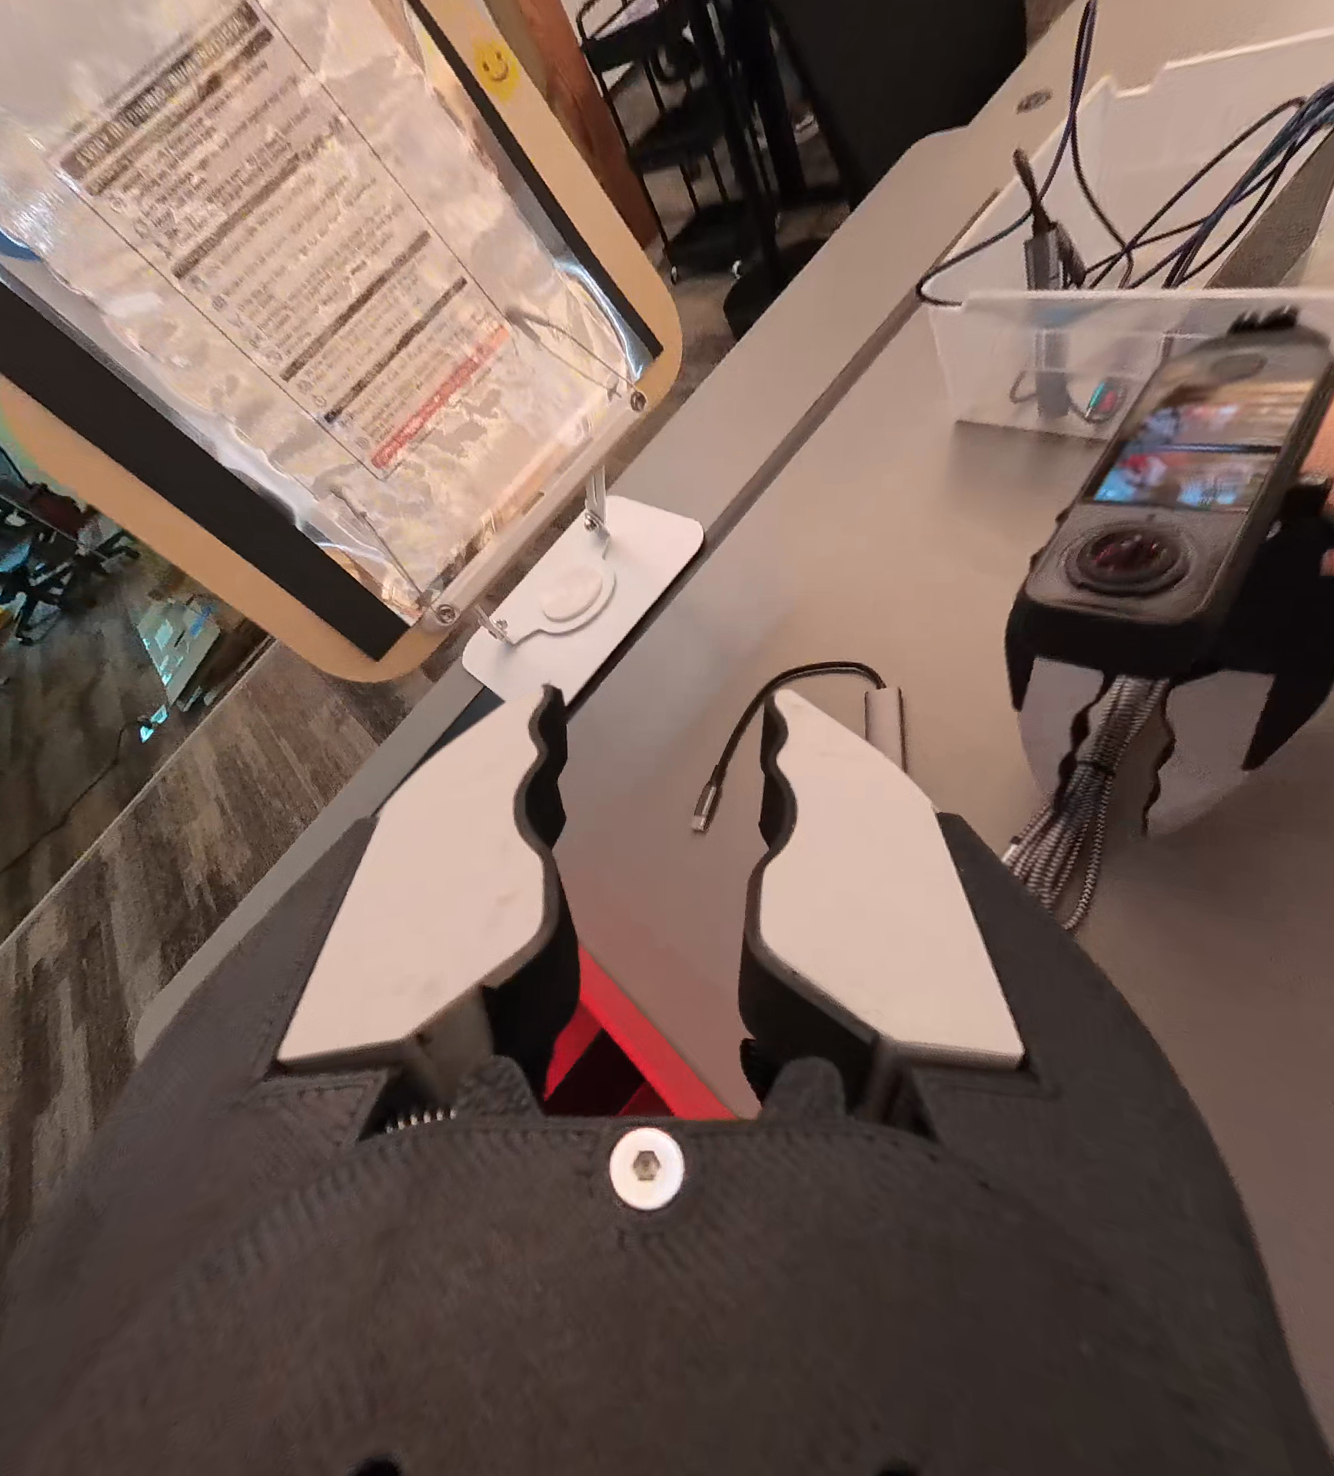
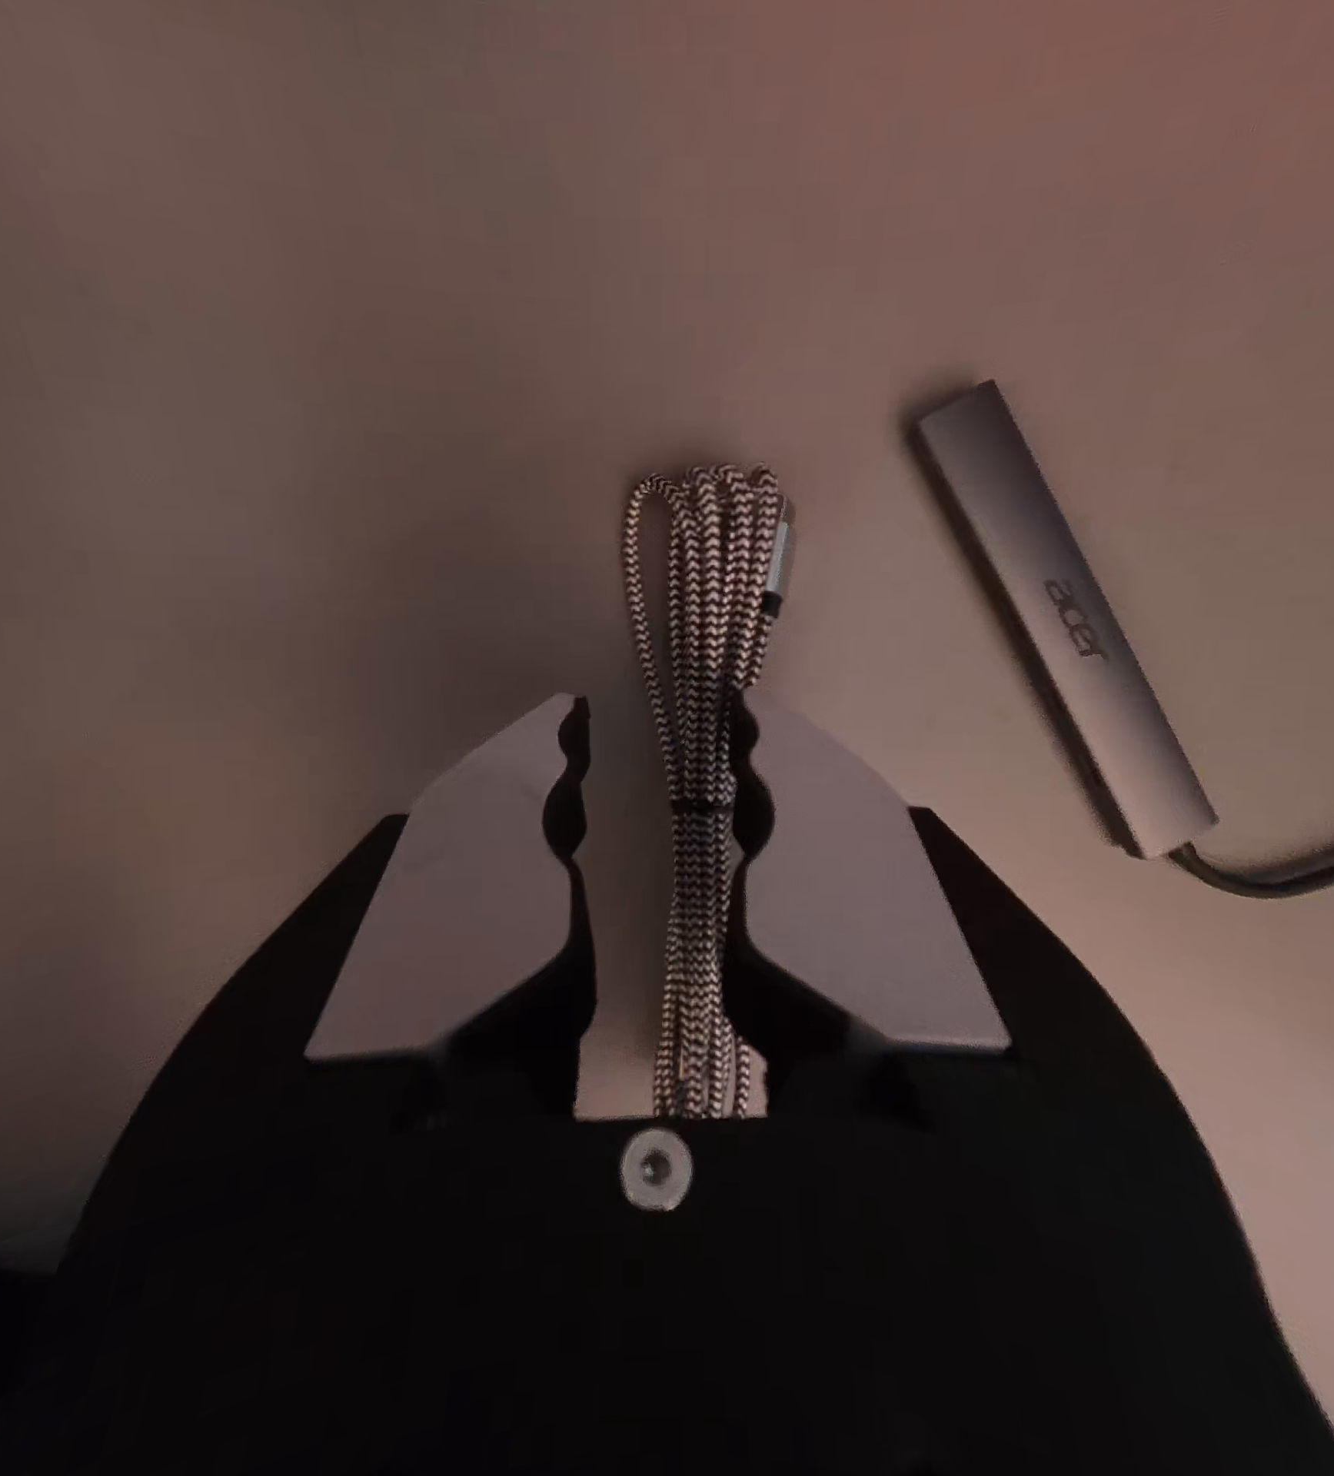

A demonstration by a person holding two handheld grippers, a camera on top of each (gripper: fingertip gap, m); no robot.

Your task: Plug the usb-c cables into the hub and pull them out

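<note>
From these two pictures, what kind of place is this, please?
Probably an open office or lab: rolling office chairs on a carpeted floor, a long grey desk, and a clear bin of cables on it.

The smooth pale grey counter (image 1: 807, 495) carries several things. A slim silver metal hub (image 2: 1063, 615) lies flat on it, and its thin black cable with a small metal plug (image 1: 735, 759) curves over the surface beside it. A bundle of braided black-and-white cable (image 2: 699, 719), tied with a dark band, rests near the hub but apart from it. Farther back stand a white flat metal base plate (image 1: 591, 599) of a sign holder and a clear plastic box (image 1: 1047, 359) with cables.
</note>
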